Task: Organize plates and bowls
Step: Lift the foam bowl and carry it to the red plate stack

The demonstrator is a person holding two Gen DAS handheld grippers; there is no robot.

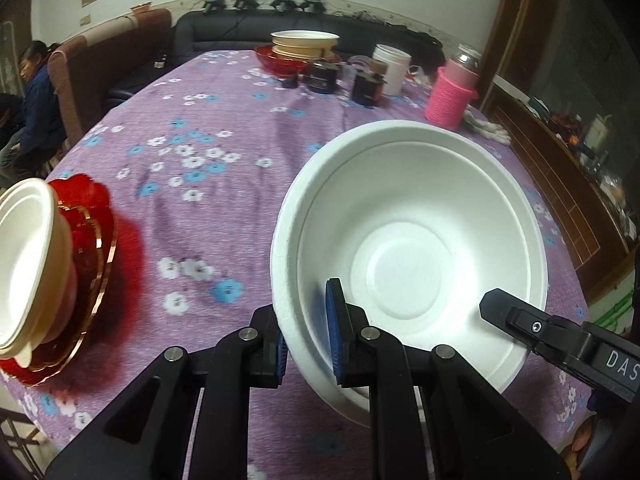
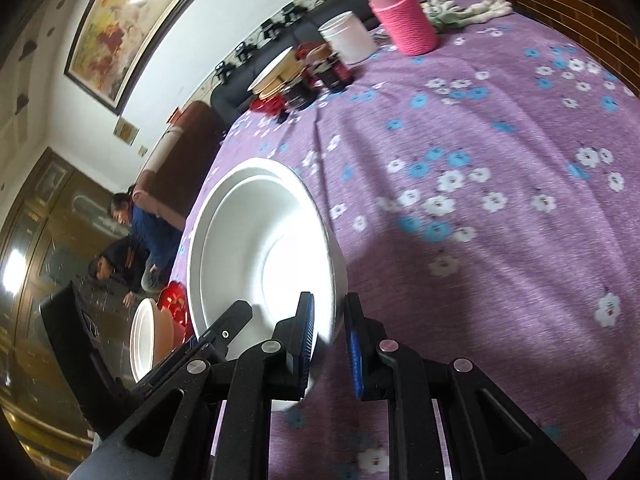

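Over the near part of the purple flowered tablecloth [image 1: 208, 112], held tilted and seemingly lifted off the cloth: white bowl [image 1: 408, 248], hollow side turned toward the left camera. Clamped at its near rim by the left gripper [image 1: 306, 336], one blue pad inside the wall and the other outside, with the rim pinched between them. Straddled on the opposite rim by the right gripper [image 2: 330, 320], one finger inside and one outside, yet with a visible gap between the outer pad and the wall, so judged slack rather than gripping. Probably the step in hand: passing the load wholly to the left side, then carrying it to the stack of bowls [image 1: 24, 264] resting on the red plates [image 1: 92, 240] at the left edge of the table. To do this well, keep the left pinch firm and deep over the rim lip, since thin moulded walls like this flex and slip easily. Draw the right fingers straight back along their own line, without brushing the rim and twisting the bowl in the single remaining grip. Level the bowl before travelling, hollow side up. Approach the stack from above rather than from the side, because the top bowl there sits tilted and close to the table edge, and a sideways nudge could topple it. Centre, lower until nested, and only then let go. Leave alone the far pile [image 1: 304, 46] and the pink bottle [image 1: 452, 92], both well apart.
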